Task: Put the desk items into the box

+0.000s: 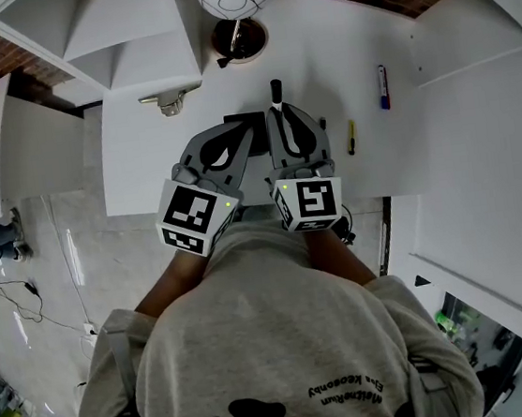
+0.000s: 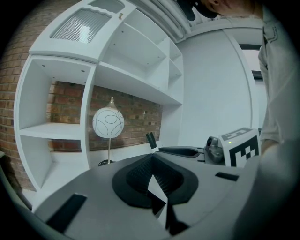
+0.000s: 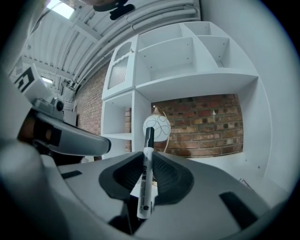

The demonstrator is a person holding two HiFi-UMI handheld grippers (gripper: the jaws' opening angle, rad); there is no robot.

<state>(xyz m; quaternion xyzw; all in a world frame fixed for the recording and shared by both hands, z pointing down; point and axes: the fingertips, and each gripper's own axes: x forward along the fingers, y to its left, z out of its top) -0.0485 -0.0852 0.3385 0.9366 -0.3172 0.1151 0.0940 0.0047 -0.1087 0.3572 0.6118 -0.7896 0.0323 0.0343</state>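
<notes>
The right gripper (image 3: 148, 164) clamps a white marker (image 3: 146, 180) whose long axis runs along the jaws, black cap pointing far, toward the lamp (image 3: 157, 127). The left gripper (image 2: 151, 161), just left of it, has its jaws pressed together on nothing. A blue pen (image 1: 382, 87) and a yellow pen (image 1: 350, 137) lie on the desk (image 1: 316, 45) to the right.

I see a white marker with a black cap (image 3: 146, 173) clamped between the jaws of the right gripper (image 3: 149, 153), standing nearly upright with its cap end up. A white marker with blue ends (image 1: 382, 87) lies flat on the white desk (image 1: 316, 45), off to the right. A short yellow pen (image 1: 350, 137) lies flat between the two.
</notes>
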